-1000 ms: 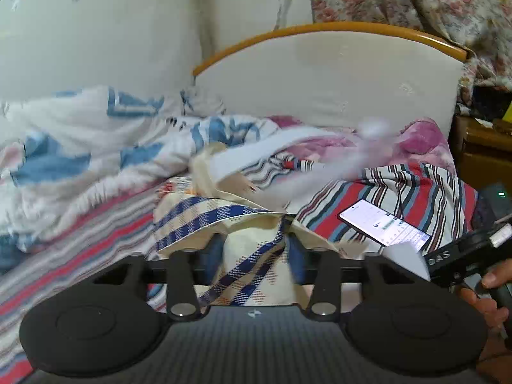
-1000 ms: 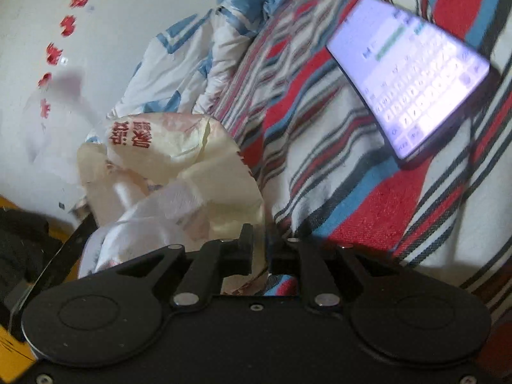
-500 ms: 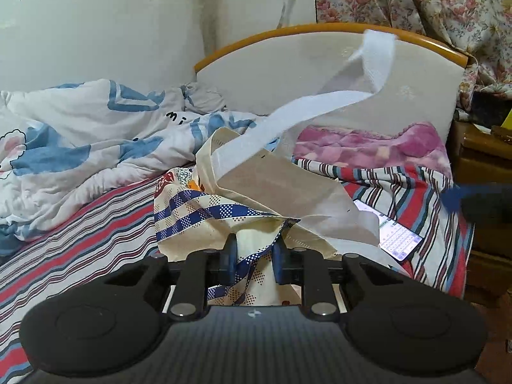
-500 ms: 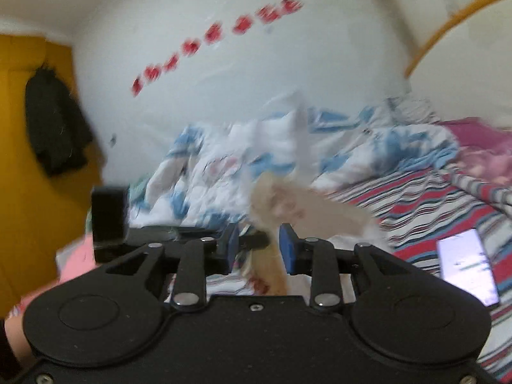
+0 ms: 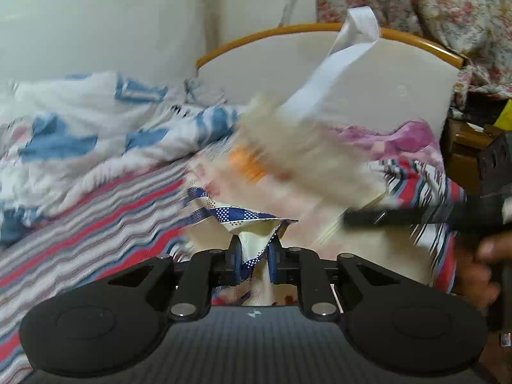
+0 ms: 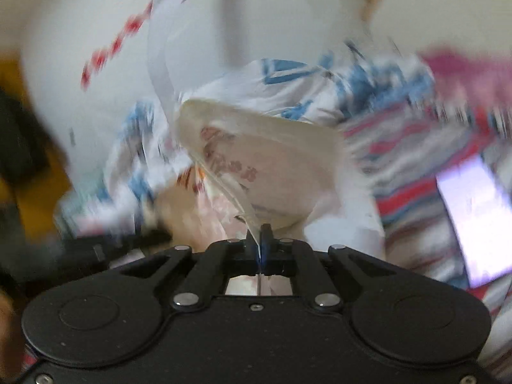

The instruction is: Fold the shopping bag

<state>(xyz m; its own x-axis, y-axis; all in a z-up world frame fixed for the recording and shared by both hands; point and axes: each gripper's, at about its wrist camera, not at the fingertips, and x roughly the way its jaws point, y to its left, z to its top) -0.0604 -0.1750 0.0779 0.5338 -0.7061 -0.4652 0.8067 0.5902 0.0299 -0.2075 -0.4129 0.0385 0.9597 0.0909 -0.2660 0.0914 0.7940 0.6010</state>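
The cream shopping bag (image 5: 307,160) with red print and a blue-checked rim hangs blurred above the striped bed. Its white handle (image 5: 339,64) loops up in front of the headboard. My left gripper (image 5: 254,256) has the checked rim bunched between its jaws, which are closing on it. In the right wrist view the bag (image 6: 272,153) billows ahead and its handle (image 6: 160,64) swings up at the left. My right gripper (image 6: 259,233) is shut on a thin edge of the bag's fabric. A hand (image 5: 480,275) holds that gripper at the right of the left wrist view.
A lit phone (image 6: 473,217) lies on the red and blue striped sheet (image 5: 96,224) to the right. A white and blue quilt (image 5: 80,121) is heaped at the left. The wooden-rimmed headboard (image 5: 400,96) stands behind, with a wooden nightstand (image 5: 464,147) beside it.
The right gripper opened, then shut on the bag's edge, rising and rolling. The left jaws narrowed on the checked rim. The bag lifted off the bed and its handle swung up.
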